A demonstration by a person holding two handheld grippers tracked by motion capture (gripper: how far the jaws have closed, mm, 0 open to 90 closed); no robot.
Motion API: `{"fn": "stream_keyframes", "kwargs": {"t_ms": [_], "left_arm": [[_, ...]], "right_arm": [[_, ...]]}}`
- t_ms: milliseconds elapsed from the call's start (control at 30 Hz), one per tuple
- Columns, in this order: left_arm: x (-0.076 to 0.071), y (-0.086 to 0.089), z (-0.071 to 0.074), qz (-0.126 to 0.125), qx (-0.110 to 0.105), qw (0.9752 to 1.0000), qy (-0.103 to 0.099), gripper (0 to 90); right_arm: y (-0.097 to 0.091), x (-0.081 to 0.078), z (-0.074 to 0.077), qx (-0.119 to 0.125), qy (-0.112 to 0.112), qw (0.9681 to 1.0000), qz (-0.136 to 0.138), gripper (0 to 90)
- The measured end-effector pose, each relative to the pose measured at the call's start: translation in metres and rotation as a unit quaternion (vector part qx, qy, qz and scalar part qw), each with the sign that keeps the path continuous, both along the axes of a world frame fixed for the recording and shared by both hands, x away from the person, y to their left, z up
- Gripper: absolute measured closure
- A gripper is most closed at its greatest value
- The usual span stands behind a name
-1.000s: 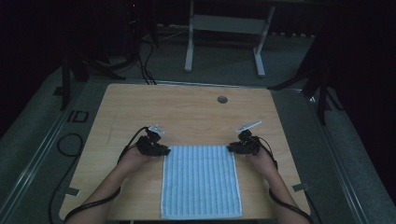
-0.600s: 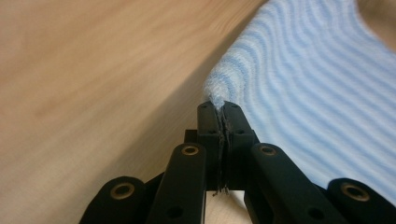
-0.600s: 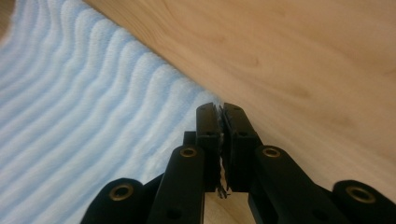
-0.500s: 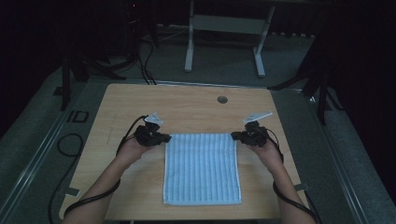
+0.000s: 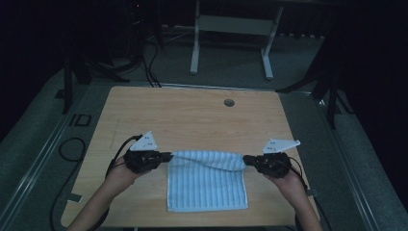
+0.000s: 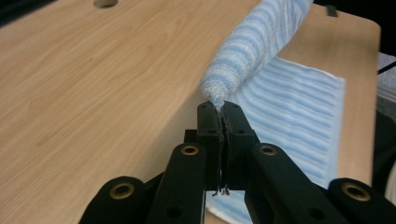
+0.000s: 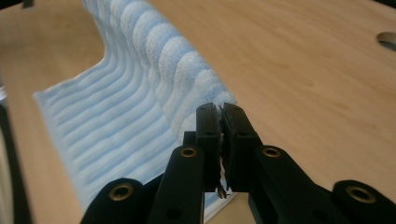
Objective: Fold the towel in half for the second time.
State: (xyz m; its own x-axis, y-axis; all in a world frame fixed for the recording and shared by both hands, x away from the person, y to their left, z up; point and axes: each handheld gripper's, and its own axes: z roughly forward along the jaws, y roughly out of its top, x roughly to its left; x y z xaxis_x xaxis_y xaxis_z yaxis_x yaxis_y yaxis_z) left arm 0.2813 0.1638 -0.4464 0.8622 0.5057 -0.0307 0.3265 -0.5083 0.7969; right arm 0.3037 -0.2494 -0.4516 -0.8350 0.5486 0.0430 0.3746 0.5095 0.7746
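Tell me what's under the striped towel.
Under the towel only the wooden table shows. Its far edge is lifted by both tools; whatever lies beneath the flat part is covered.

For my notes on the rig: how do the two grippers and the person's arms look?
Both the left gripper and the right gripper are black, with flat jaws on linkage arms with brass-coloured rivets. Each carries a grey three-cornered plate and trails a black cable. The forearms are bare, without sleeves.

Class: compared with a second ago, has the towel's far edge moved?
Yes. The towel's far edge, flat earlier, now hangs lifted between both grippers, while its near edge stays by the table's front edge.
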Motion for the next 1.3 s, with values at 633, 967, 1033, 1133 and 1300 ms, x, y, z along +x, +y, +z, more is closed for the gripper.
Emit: {"fn": "stream_keyframes", "kwargs": {"t_ms": [633,967,1033,1133,1300], "left_arm": [[-0.046,0.0,-0.036,-0.026,0.004,0.9976,0.064,59.4],[-0.018,-0.028,-0.07,-0.038,0.033,0.9937,0.1,56.0],[-0.01,-0.03,-0.081,-0.029,0.042,0.9929,0.108,56.2],[-0.002,-0.032,-0.092,-0.019,0.056,0.992,0.112,57.4],[0.012,-0.031,-0.095,-0.008,0.067,0.9925,0.101,58.2]], "right_arm": [[-0.02,-0.066,-0.035,0.024,0.034,0.9989,-0.02,70.8],[0.004,-0.028,-0.067,-0.01,0.075,0.9972,-0.005,64.2],[0.01,-0.023,-0.077,-0.033,0.076,0.9966,0.0,64.3],[0.015,-0.015,-0.087,-0.06,0.073,0.9955,0.005,64.6],[0.017,0.003,-0.088,-0.065,0.062,0.9959,-0.006,64.3]]}}
